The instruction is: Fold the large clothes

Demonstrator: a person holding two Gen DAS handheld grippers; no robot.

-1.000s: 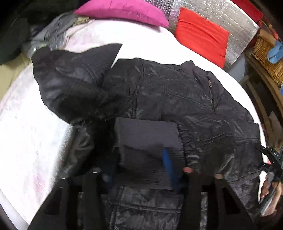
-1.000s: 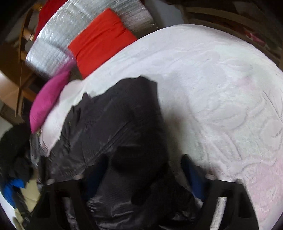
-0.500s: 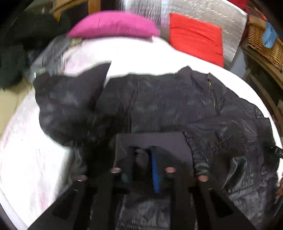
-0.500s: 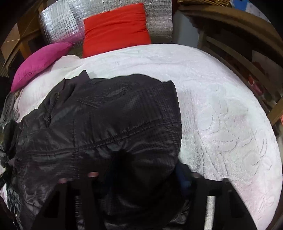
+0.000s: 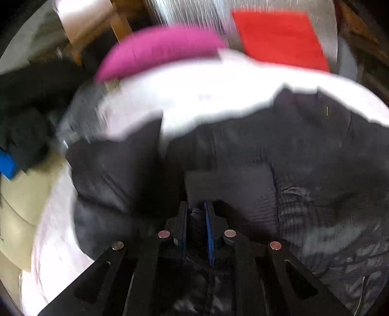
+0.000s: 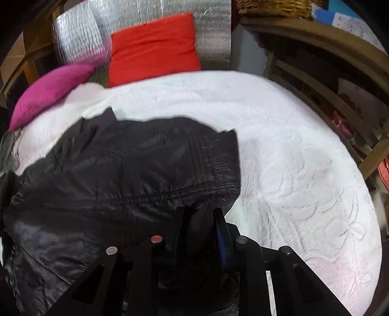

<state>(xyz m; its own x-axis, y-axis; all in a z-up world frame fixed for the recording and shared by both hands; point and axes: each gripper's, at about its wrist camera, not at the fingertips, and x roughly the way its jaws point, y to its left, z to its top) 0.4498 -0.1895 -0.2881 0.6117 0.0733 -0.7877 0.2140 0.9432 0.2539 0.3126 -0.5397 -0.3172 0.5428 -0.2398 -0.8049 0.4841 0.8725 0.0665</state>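
Observation:
A black quilted jacket (image 5: 304,155) lies across a white bedspread (image 5: 206,92). My left gripper (image 5: 196,214) is shut on the jacket's dark ribbed hem, near the jacket's left side; the view is blurred by motion. In the right wrist view the jacket (image 6: 126,170) fills the left half of the bedspread (image 6: 304,170). My right gripper (image 6: 199,214) is shut on a bunch of the jacket's fabric at its near right corner, by the gathered seam.
A magenta pillow (image 6: 48,90) and a red pillow (image 6: 153,48) lean on a silver quilted headboard (image 6: 80,36) at the far end. Dark clothes (image 5: 26,116) are piled off the bed's left. A wooden shelf (image 6: 328,73) with a wicker basket (image 6: 272,7) stands on the right.
Both grippers have closed from open onto the jacket: the left on the ribbed hem, the right on the near corner. Both views have tilted up toward the headboard.

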